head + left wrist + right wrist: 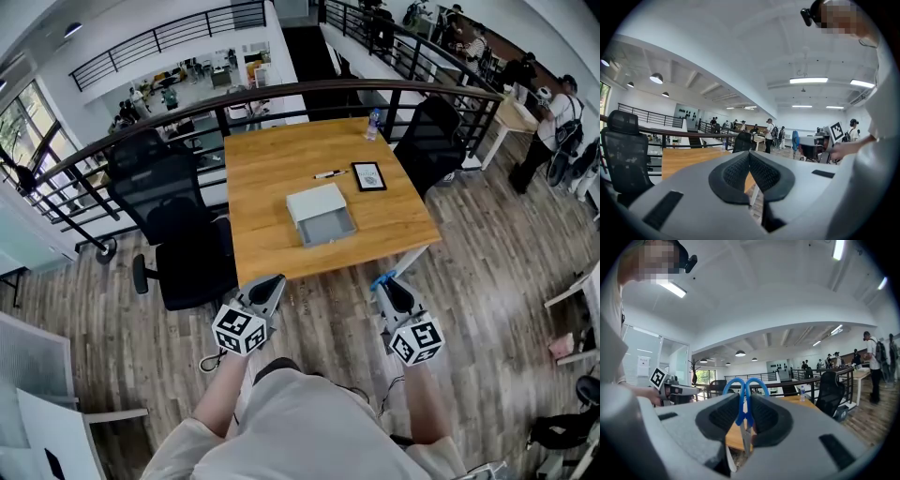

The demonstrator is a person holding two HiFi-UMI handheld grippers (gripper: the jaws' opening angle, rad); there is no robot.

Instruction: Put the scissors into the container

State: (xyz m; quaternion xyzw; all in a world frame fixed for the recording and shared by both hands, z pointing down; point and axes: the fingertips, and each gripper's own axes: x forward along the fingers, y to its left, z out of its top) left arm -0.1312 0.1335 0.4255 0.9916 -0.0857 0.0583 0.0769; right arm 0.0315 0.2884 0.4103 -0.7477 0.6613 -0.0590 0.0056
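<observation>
The blue-handled scissors (740,413) stand upright between the pads of my right gripper (745,401), handles up and blades pointing down; the gripper is shut on them. In the head view the scissors (380,278) show as a blue bit at the tip of the right gripper (386,283), which is held above the floor just short of the table's near edge. The container (314,202) is a grey-white box with an open tray, at the middle of the wooden table (272,169). My left gripper (270,284) (750,157) hangs level with the right one, shut on nothing.
A pen (330,173) and a framed card (368,175) lie behind the container, and a water bottle (373,122) stands at the far edge. Black office chairs (178,234) (429,141) flank the table. A railing (281,98) runs behind it. People stand at the far right (553,131).
</observation>
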